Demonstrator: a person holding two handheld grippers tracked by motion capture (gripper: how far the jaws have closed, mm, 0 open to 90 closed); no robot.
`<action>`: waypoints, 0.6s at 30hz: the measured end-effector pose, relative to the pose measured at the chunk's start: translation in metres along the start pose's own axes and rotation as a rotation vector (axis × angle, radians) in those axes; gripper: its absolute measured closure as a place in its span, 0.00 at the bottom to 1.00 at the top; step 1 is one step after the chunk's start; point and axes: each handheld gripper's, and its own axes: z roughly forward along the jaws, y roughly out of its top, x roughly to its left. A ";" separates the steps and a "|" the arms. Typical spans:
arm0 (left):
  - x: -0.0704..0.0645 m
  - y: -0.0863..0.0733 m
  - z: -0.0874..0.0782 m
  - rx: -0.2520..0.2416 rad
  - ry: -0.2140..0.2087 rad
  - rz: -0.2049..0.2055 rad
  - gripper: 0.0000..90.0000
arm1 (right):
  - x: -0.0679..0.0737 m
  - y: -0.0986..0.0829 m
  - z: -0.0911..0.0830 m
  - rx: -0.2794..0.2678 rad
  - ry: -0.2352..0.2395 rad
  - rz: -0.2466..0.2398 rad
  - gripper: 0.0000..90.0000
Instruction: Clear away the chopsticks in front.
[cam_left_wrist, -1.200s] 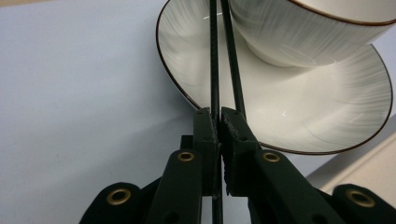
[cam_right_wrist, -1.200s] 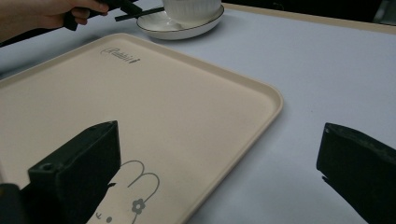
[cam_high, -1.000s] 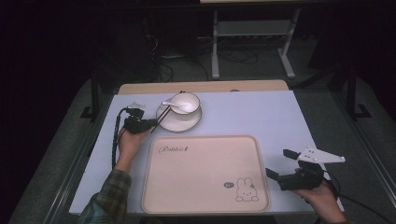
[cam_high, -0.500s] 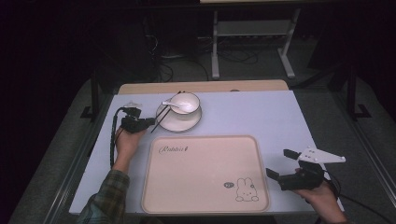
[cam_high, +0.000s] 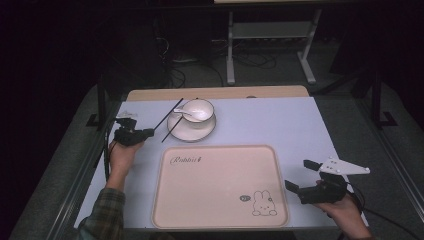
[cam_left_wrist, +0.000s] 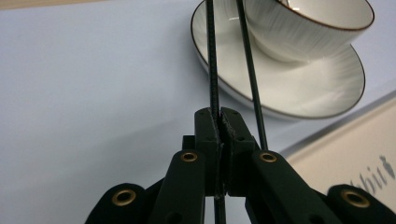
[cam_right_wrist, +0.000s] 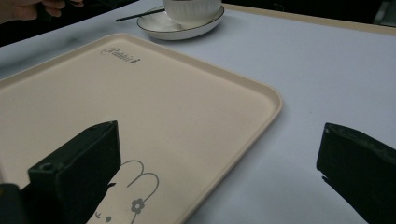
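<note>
My left gripper (cam_high: 148, 132) (cam_left_wrist: 219, 114) is at the table's left, shut on the near end of one thin black chopstick (cam_high: 169, 114) (cam_left_wrist: 211, 60), which points toward the bowl. A second black chopstick (cam_high: 174, 129) (cam_left_wrist: 250, 74) lies beside it, leaning on the white saucer (cam_high: 180, 133) (cam_left_wrist: 299, 84). On the saucer stands a white ribbed bowl (cam_high: 198, 111) (cam_left_wrist: 303, 28) with a white spoon (cam_high: 186, 114) in it. My right gripper (cam_high: 298, 174) (cam_right_wrist: 218, 126) is open and holds nothing, at the right edge of the beige rabbit tray (cam_high: 220, 185) (cam_right_wrist: 140, 107).
The tray has nothing on it and lies in the near middle of the pale blue table (cam_high: 280, 125). The table's wooden far edge (cam_high: 215, 93) is behind the bowl. Beyond it, a dark floor with cables and a metal stand (cam_high: 270, 45).
My left gripper has drawn back to the left with one chopstick in it, so that chopstick now stands apart from the other. The right gripper has barely moved.
</note>
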 end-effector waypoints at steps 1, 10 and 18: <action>0.000 0.000 0.000 0.000 0.000 0.000 0.96 | 0.000 0.000 0.000 0.000 0.001 0.000 0.00; 0.005 -0.018 -0.038 0.000 0.008 0.011 0.96 | 0.001 0.001 0.001 0.001 0.001 -0.003 0.00; 0.003 -0.031 -0.057 0.001 -0.006 0.006 0.96 | 0.001 0.002 0.001 -0.001 -0.001 -0.008 0.00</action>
